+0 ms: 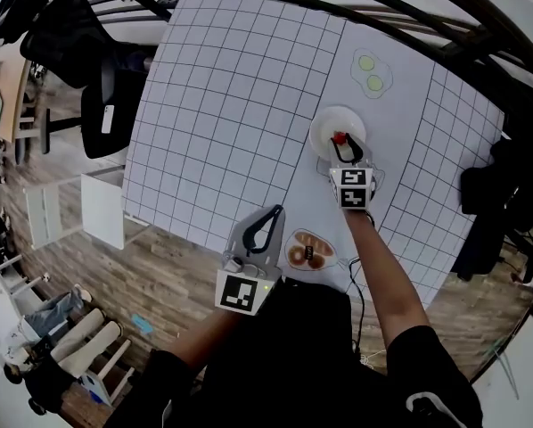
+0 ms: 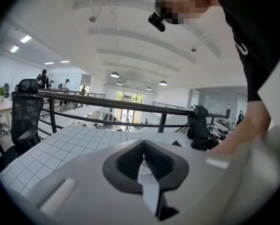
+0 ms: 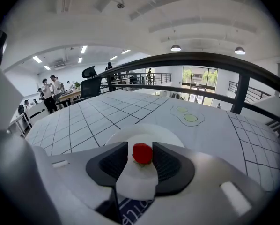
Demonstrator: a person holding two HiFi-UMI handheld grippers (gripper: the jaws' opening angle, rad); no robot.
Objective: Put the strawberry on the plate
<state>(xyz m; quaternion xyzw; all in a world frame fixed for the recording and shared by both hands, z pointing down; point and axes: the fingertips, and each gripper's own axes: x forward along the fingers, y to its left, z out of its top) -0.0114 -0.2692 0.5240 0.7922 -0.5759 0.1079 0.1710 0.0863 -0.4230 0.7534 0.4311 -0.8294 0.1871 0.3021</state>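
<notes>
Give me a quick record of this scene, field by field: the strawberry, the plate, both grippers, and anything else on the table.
strawberry: red, appears to rest on the plate, between the right gripper's jaws
plate: white, round, on the gridded table
right gripper: at the plate, jaws open either side of the strawberry
left gripper: held back near the person's body, jaws together, empty
also on table: flat fried-egg shape; oval dish with brown items

Head view looks steeply down; right gripper view, low and close, shares its plate [image 1: 325, 132].
</notes>
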